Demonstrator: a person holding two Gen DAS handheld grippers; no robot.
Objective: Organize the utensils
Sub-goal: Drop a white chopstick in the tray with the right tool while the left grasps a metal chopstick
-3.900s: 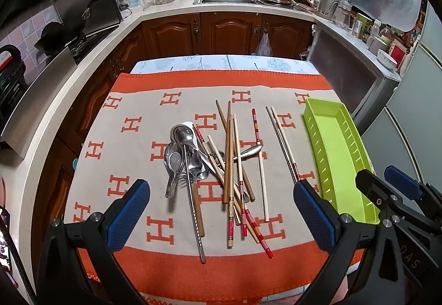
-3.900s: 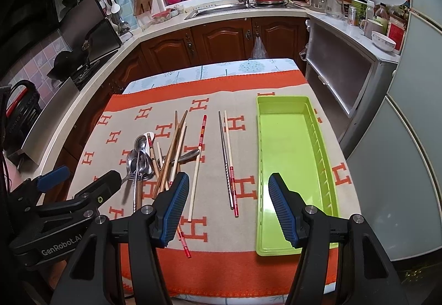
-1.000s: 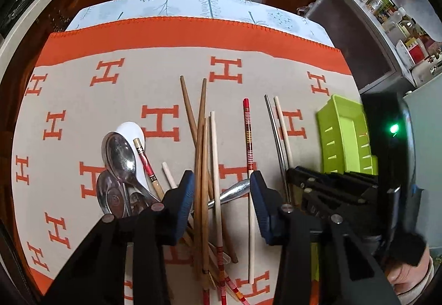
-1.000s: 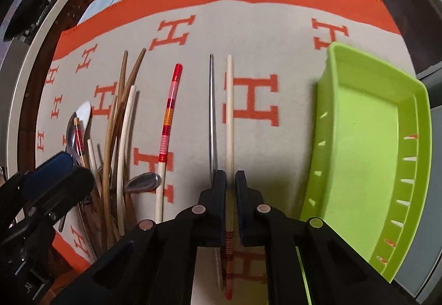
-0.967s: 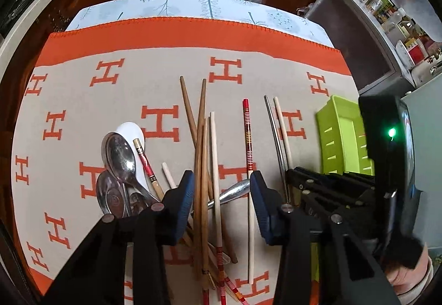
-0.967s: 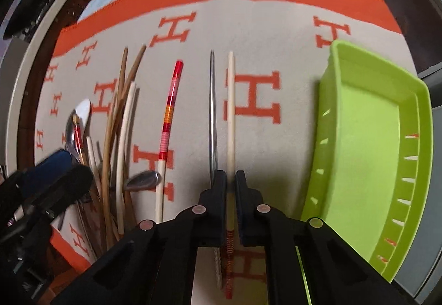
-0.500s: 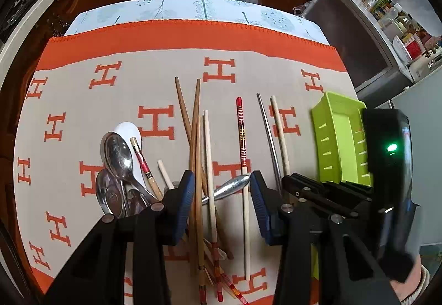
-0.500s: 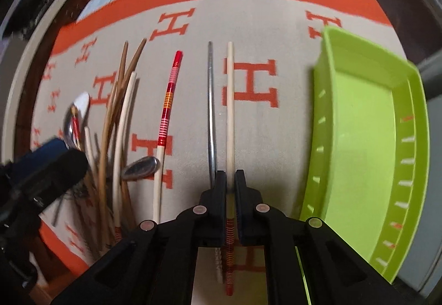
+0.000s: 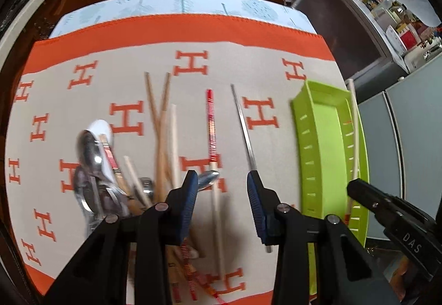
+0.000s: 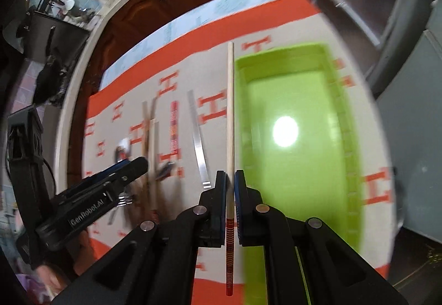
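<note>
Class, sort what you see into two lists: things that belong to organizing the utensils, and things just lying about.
Belongs to the job:
- green tray
- pale chopstick in the right tongs
- metal chopstick
- spoons
- left tongs

Just lying about:
- orange H-patterned cloth
- jars on the counter

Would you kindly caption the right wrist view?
Right gripper pinches a pale chopstick beside the green tray.

Beside the glossy green plastic tray [image 10: 301, 100], matt woven cloth [image 9: 69, 117] bears pale wooden chopsticks [image 9: 160, 122] and shiny metal spoons [image 9: 91, 150].
</note>
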